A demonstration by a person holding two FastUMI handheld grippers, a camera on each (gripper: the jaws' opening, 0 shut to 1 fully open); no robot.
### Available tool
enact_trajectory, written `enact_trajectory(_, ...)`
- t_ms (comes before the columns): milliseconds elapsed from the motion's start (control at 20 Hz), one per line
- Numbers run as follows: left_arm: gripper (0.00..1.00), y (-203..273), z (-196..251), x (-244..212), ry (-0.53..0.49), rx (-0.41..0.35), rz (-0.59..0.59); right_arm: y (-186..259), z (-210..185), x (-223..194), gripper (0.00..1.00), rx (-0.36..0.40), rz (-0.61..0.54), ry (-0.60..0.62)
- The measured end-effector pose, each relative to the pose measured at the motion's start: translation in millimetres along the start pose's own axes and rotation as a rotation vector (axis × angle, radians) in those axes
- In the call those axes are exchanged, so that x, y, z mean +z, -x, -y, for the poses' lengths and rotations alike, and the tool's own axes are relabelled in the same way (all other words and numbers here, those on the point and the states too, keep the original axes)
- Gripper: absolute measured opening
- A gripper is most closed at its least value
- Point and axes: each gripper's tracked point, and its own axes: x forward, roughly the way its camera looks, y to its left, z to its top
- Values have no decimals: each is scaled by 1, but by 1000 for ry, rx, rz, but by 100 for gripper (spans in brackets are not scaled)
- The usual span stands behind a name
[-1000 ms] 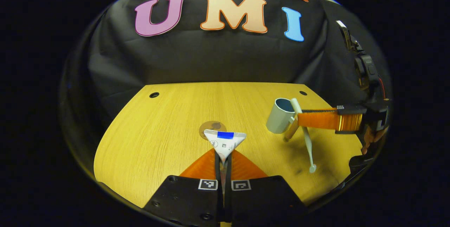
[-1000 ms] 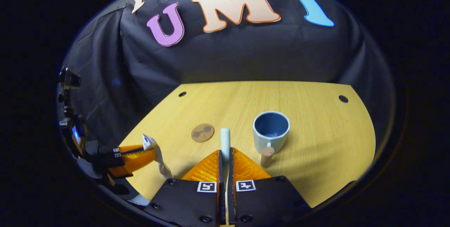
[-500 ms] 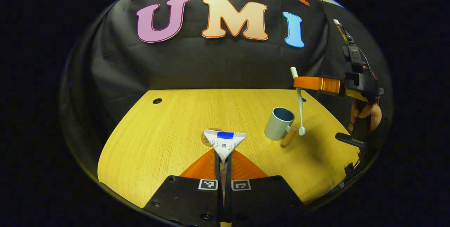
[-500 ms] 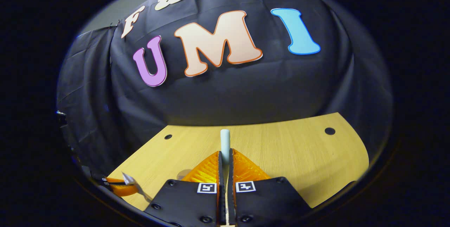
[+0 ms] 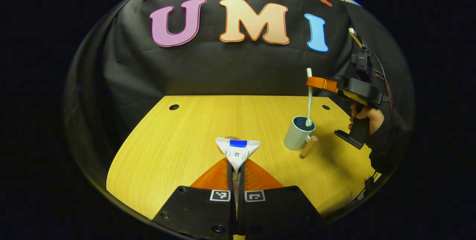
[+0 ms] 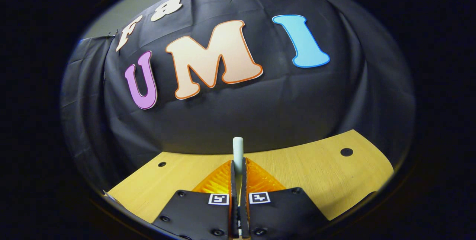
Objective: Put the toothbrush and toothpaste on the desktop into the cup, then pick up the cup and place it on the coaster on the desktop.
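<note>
In the left gripper view my left gripper [image 5: 237, 168] is shut on the white toothpaste tube [image 5: 238, 151], its flat crimped end with a blue patch sticking up above the desktop. Farther right, the right gripper [image 5: 314, 82] holds the pale toothbrush [image 5: 309, 96] upright, its lower end dipping into the mouth of the grey-blue cup [image 5: 297, 133]. The cup's wooden handle [image 5: 309, 146] points toward me. In the right gripper view my right gripper [image 6: 238, 165] is shut on the toothbrush [image 6: 238, 149], whose tip pokes up between the orange fingers. A sliver of the brown coaster [image 5: 231, 137] peeks out behind the tube.
The yellow wooden desktop [image 5: 178, 139] has small round holes near its far corners [image 5: 173, 106]. A hand [image 5: 366, 115] grips the right gripper's handle at the right edge. The black cloth wall stands behind the desk.
The right gripper has carried the toothbrush left and over the cup, so its lower end now sits in the cup's mouth. The left gripper and tube have hardly moved.
</note>
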Motion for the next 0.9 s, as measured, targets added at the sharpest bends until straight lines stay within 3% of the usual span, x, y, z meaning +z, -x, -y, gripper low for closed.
enact_trajectory(300,0,-6,8,9,-9,-4,13,5,-2,-17,16,4,-27,75)
enact_trajectory(400,0,-7,13,13,-17,-17,18,11,-6,-22,32,25,-34,88)
enact_trajectory(450,0,-9,16,16,-18,-26,24,16,-7,-25,58,34,-40,91)
enact_trajectory(600,0,-13,28,26,-17,-61,49,37,-2,-32,100,27,-49,121)
enact_trajectory(900,0,-23,58,60,-17,-151,115,76,30,-45,99,-18,-88,130)
